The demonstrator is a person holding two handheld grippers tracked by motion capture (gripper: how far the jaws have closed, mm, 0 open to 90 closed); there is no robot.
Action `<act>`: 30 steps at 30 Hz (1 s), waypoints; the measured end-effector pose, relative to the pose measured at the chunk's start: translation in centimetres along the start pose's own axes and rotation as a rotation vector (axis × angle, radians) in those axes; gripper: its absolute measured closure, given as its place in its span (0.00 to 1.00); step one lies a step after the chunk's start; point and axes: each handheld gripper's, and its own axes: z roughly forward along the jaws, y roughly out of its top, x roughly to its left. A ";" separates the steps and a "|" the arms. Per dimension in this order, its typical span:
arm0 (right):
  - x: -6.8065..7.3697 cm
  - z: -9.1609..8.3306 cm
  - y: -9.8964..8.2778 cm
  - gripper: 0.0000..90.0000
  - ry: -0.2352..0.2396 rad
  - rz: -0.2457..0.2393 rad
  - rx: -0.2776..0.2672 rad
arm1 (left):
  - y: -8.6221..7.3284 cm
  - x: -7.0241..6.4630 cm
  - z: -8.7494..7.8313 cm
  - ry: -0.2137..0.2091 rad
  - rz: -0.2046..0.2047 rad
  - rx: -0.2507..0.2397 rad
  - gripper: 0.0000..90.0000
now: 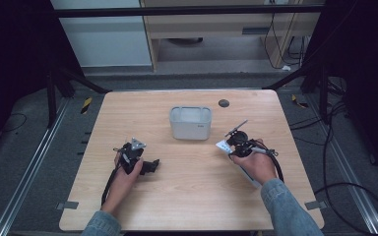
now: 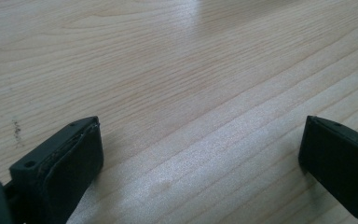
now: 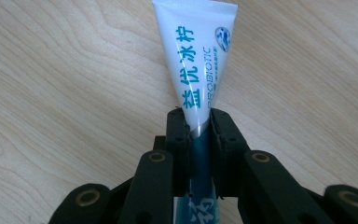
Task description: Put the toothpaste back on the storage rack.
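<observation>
A white toothpaste tube (image 3: 196, 65) with blue lettering sticks out between the two black jaws of my right gripper (image 3: 198, 116), which is shut on it. In the high view that right gripper (image 1: 232, 143) is at the table's right, with the tube's flat white end (image 1: 223, 145) just past it and the tube's other end below the hand. My left gripper (image 1: 152, 165) rests at the table's left in the person's hand. Its two black jaws stand wide apart over bare wood, and the left gripper (image 2: 200, 154) holds nothing.
A grey rectangular bin (image 1: 191, 122) stands at the middle of the wooden table (image 1: 187, 196), between the two hands and a little farther away. A small dark round disc (image 1: 224, 103) lies near the far edge. Cables trail off both grippers.
</observation>
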 end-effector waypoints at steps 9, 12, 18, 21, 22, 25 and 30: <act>-1.2 -1.4 -0.4 0.88 -0.005 0.015 -0.031 | 0.0 0.0 0.0 0.000 0.000 0.000 0.00; -1.7 -2.1 -0.5 0.88 -0.007 0.021 -0.048 | 0.0 0.0 0.0 0.000 0.000 0.000 0.00; -2.2 -3.4 -0.7 0.88 -0.022 0.014 -0.079 | 0.0 0.0 0.0 0.000 0.000 0.000 0.00; -2.4 -3.8 -0.7 0.88 -0.018 0.023 -0.099 | 0.0 0.0 0.0 0.000 0.000 0.000 0.00; -2.5 -4.1 -0.7 0.88 -0.023 0.026 -0.117 | 0.0 0.0 0.0 0.000 0.000 0.000 0.00; -2.7 -4.4 -0.6 0.88 -0.019 0.036 -0.137 | 0.0 0.0 0.0 0.000 0.000 0.000 0.00; -3.1 -4.9 -0.3 0.88 -0.001 0.056 -0.185 | 0.0 0.0 0.0 0.000 0.000 0.000 0.00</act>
